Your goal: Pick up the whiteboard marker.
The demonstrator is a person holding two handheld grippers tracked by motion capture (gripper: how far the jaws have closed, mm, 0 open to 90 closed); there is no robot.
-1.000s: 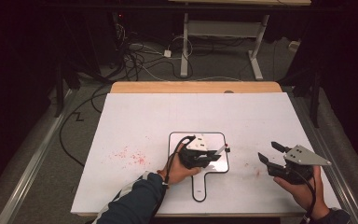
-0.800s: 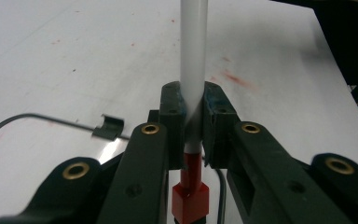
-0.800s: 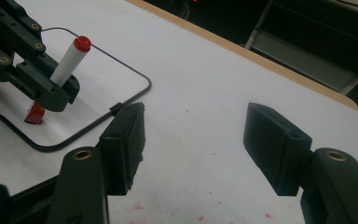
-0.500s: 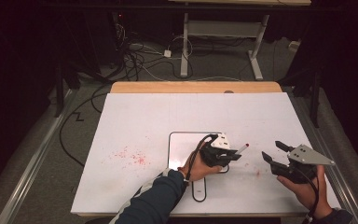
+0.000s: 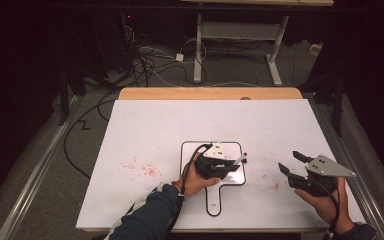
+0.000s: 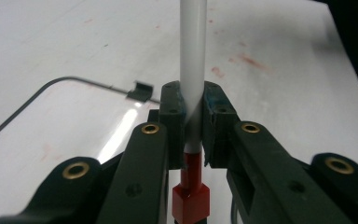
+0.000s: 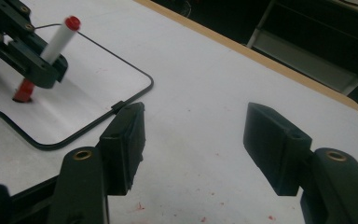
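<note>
Jaws of the right gripper (image 5: 291,165) stood apart, empty, over the white tabletop (image 5: 145,130). Farther in, the left gripper (image 6: 193,116) pinched a white marker (image 6: 192,56), red end down on a small whiteboard (image 5: 234,148).
</note>
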